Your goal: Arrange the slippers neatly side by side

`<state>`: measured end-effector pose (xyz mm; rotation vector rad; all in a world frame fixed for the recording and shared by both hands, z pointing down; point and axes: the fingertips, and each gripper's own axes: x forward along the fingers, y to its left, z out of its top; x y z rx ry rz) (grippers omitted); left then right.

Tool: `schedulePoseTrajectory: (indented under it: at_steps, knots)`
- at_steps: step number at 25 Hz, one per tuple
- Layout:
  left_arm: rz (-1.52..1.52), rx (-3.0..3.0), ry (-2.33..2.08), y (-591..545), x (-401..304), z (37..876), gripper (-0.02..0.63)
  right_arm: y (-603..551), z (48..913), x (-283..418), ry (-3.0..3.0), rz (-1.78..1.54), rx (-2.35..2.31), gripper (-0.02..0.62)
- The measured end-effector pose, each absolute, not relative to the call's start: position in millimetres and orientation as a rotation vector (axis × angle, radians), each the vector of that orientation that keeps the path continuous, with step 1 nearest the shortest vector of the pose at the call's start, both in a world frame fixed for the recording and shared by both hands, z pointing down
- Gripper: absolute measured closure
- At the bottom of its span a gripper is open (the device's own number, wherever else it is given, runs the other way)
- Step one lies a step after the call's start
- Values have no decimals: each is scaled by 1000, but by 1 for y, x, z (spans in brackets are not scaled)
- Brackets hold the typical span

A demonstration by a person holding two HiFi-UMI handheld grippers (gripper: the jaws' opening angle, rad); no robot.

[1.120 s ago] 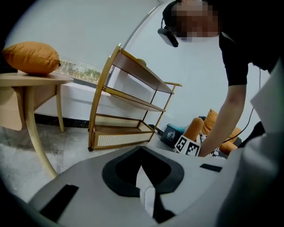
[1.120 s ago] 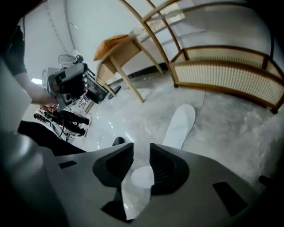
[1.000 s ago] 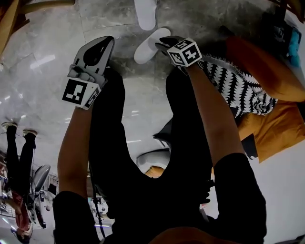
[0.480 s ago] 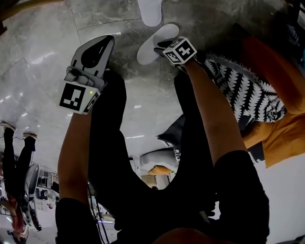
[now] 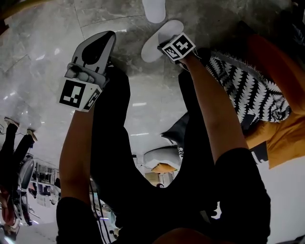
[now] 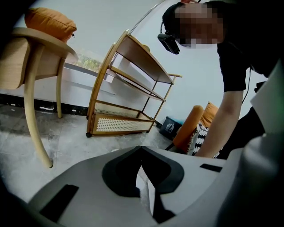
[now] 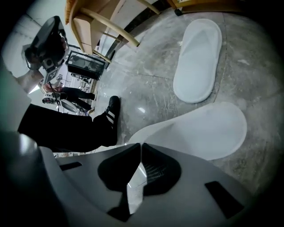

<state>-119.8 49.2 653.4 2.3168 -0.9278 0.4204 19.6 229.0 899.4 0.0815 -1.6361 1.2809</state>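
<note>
Two white slippers lie on the grey stone floor. The near slipper (image 5: 170, 29) (image 7: 204, 131) lies at a slant, and the far slipper (image 5: 155, 9) (image 7: 198, 62) lies beyond it, apart. My right gripper (image 5: 166, 44) (image 7: 140, 144) points down at the near slipper's near end. Its jaws have just been closing and now pinch that slipper's edge. My left gripper (image 5: 110, 37) (image 6: 141, 147) hangs over bare floor to the left of both slippers, shut, with nothing in it.
A wooden chair (image 6: 31, 66) and a rattan shelf rack (image 6: 128, 88) stand ahead of the left gripper. Orange cushions (image 5: 281, 133) and a black-and-white patterned pillow (image 5: 248, 90) lie at the right. The person's black shoe (image 7: 111, 117) is close to the near slipper.
My right gripper has dropped down and forward onto the near slipper and shut its jaws on the edge. The left gripper has sunk slightly and stays shut.
</note>
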Motion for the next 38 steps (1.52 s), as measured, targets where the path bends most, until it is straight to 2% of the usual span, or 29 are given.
schedulePoseTrajectory:
  at_steps: [11,16,24,30,38]
  knots:
    - [379,2314,-911,23,-81,587,591,156,773,24,-1837,1549,441,560]
    - [331,2308,-963,7,-76,537,591,85,687,45,-2003,1612,803,561]
    - [275,2298,-1025,-9,-81,480,591,-10,582,100,-2032,2051,1525,561]
    - [240,2307,-1023,-22,-72,475,591,-37,594,152,-1732,2333,2095,561]
    - [266,2334,-974,-30,-67,516,591,-35,668,180,-1287,2561,2594,561]
